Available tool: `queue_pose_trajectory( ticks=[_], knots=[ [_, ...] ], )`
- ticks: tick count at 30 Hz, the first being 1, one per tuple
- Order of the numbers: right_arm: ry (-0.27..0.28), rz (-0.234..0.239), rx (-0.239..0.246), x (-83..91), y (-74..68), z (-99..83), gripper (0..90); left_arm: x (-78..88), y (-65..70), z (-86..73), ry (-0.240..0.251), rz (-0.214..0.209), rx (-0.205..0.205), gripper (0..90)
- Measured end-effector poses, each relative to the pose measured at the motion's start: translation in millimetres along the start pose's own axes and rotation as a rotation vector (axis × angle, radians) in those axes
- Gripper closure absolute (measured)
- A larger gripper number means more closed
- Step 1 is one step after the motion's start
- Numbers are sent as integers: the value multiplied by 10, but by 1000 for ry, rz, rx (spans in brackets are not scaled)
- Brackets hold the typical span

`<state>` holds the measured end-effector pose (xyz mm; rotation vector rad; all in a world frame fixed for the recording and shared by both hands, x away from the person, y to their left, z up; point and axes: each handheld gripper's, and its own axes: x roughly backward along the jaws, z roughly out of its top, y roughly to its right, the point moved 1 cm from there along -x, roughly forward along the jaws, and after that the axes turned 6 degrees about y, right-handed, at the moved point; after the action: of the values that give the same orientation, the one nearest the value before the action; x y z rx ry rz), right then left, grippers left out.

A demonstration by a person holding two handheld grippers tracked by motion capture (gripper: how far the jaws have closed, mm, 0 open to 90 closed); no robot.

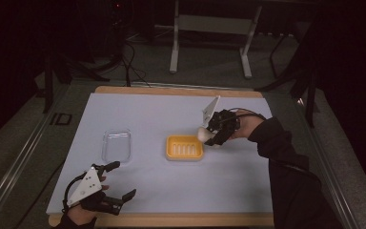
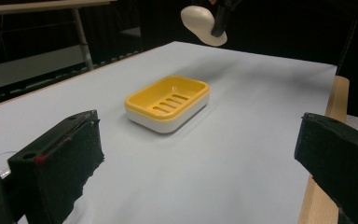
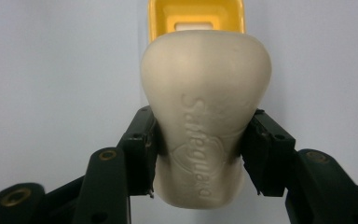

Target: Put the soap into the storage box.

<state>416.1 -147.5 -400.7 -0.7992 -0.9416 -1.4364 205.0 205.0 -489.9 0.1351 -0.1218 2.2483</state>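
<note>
Left gripper [image 1: 119,181] idle, jaws apart. Right gripper [image 3: 198,154] clamps soap bar [image 3: 205,116], carrying it, seemingly above yellow dish [image 1: 185,147]; next: lower in.

Left gripper [image 1: 116,180] agape, right gripper [image 1: 208,135] clamped

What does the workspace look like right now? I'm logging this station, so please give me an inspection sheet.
Surface: pale sheet on a wooden table.
Job's things: soap in the air beside the yellow dish, which is empty.
Clutter: clear lid left of the dish.
Grippers: right gripper shut on the soap; left gripper open, empty, at the near edge.
Cables: black cables on the floor behind the table.
Surroundings: dark room, white frame legs behind.
</note>
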Motion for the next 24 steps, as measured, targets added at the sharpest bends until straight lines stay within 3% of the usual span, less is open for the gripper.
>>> queue_pose_trajectory(
  ticks=[13, 24],
  knots=[
    [30, 27, 14, -94, 41, 176, 500, 1, -2, -1, 0, -4, 2, 11],
    [51, 61, 20, -382, 83, 234, 500, 6, 0, 0, 6, -10, 4, 11]
  ],
)
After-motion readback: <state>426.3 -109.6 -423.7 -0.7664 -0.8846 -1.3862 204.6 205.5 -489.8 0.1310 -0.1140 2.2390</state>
